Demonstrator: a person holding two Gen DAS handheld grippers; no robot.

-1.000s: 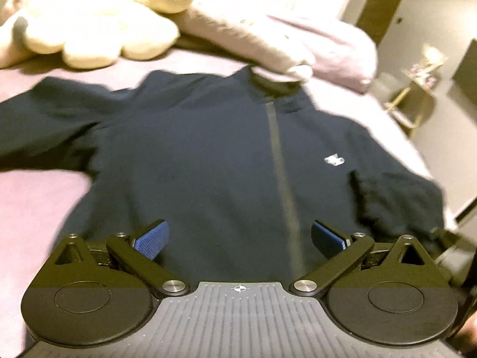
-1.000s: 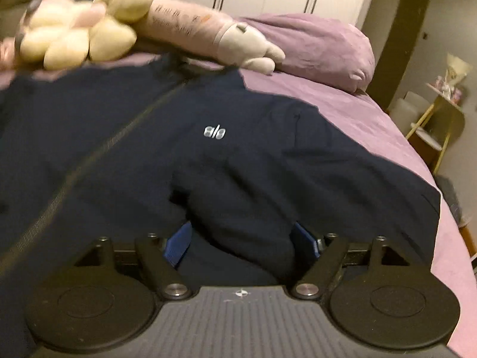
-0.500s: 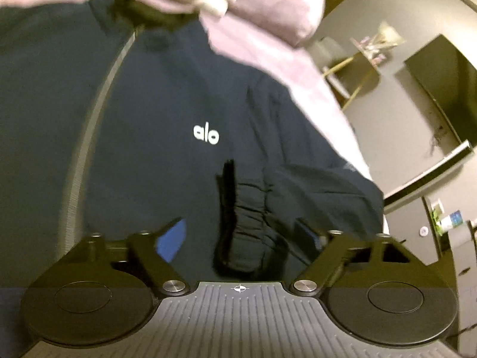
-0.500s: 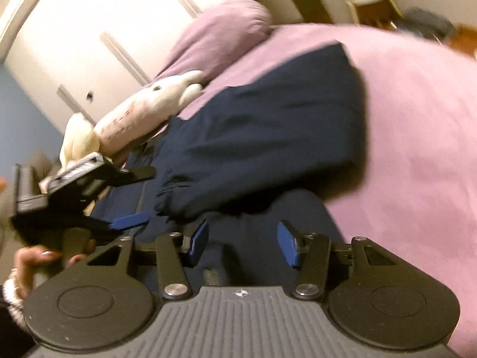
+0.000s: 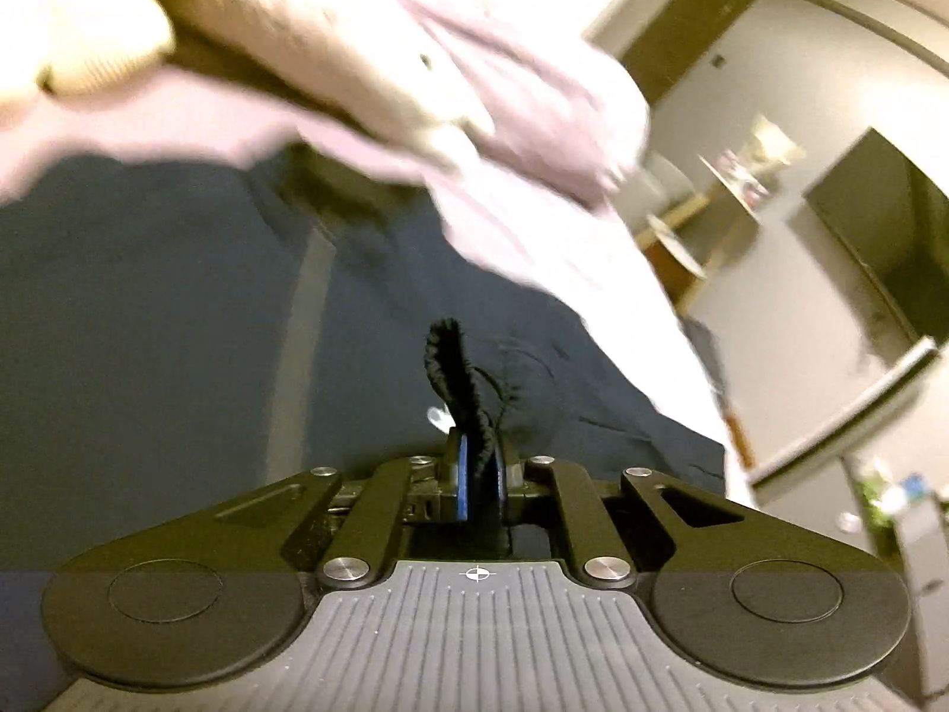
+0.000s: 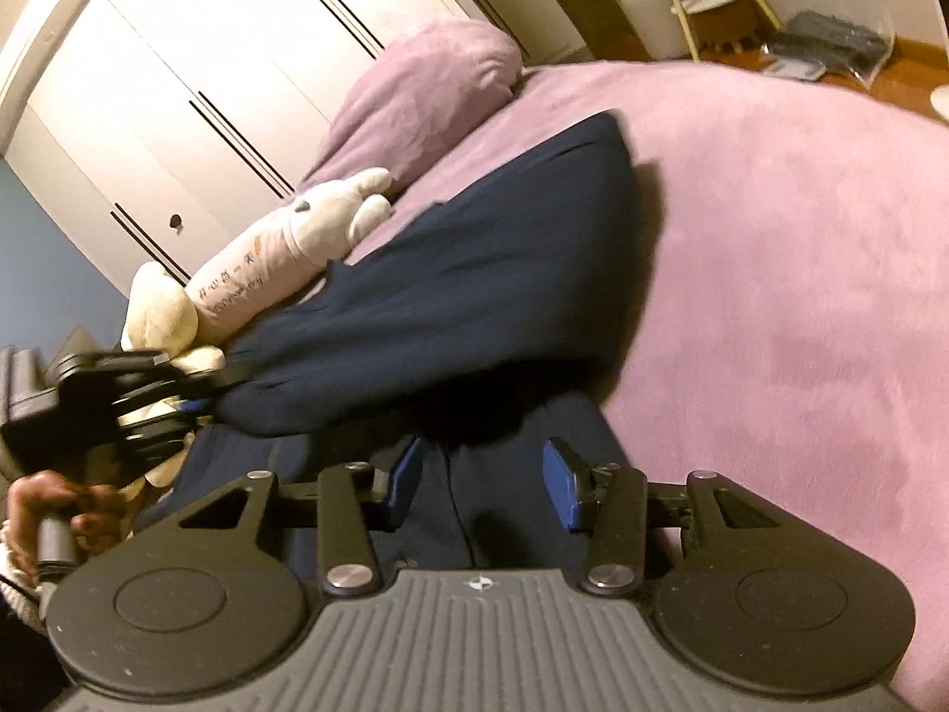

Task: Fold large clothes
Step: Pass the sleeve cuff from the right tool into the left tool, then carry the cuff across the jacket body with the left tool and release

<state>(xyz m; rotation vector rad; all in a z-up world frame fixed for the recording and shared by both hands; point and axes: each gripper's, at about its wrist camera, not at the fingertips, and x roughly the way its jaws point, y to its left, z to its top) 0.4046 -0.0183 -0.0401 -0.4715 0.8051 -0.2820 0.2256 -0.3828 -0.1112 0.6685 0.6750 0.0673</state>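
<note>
Left wrist view: left gripper fingers clench the sleeve cuff, lifting it for folding over the navy jacket. Right gripper fingers stand released above the hem.

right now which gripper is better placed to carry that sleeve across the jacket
Left. The left gripper is already shut on the sleeve cuff, while the right gripper is open over the jacket, holding nothing.

Both wrist views near jacket, blurry
</note>
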